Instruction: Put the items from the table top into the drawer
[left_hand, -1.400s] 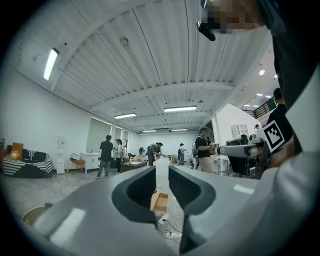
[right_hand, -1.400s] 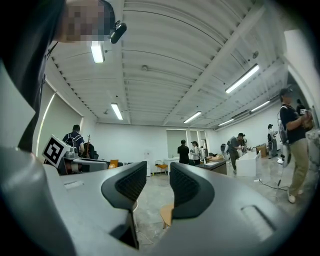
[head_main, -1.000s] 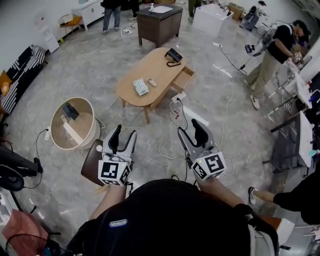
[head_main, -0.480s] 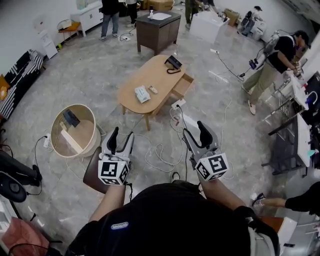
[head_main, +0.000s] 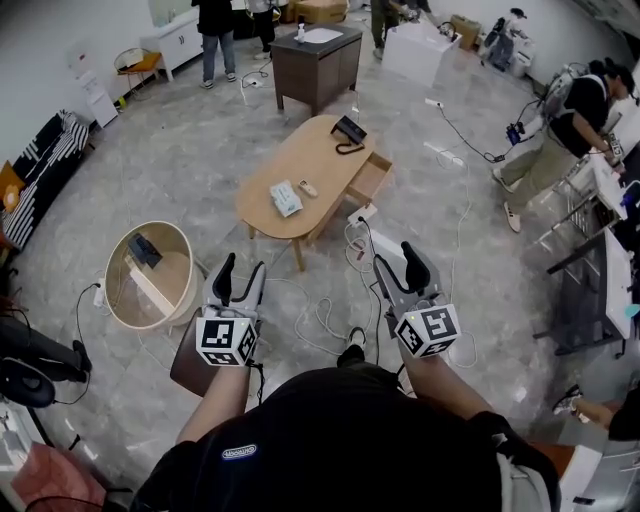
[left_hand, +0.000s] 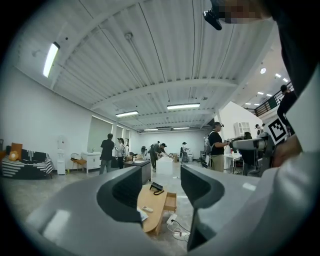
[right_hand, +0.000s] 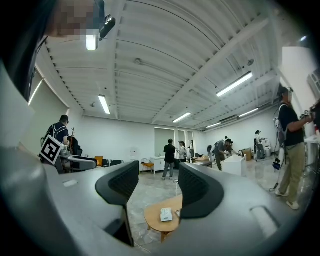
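A wooden oval table (head_main: 318, 155) stands several steps ahead on the grey floor. On it lie a white tissue pack (head_main: 285, 198), a small pale remote-like item (head_main: 308, 187) and a black phone-like device (head_main: 348, 130). Its drawer (head_main: 368, 180) is pulled open on the right side. My left gripper (head_main: 241, 270) and right gripper (head_main: 398, 260) are held out at waist height, both open and empty, far short of the table. The left gripper view shows the table (left_hand: 150, 202) and drawer (left_hand: 170, 201) between its jaws. In the right gripper view, the pack (right_hand: 166, 215) shows between the jaws.
Cables (head_main: 325, 312) and a power strip (head_main: 360, 214) lie on the floor between me and the table. A round wooden tub-like table (head_main: 125, 300) and a brown stool (head_main: 188, 345) sit at left. A dark cabinet (head_main: 318, 50) stands beyond. People stand at the back and right.
The view has shifted slightly: the table sits a little lower in the frame and both grippers have dropped lower too. Both stay open and empty.
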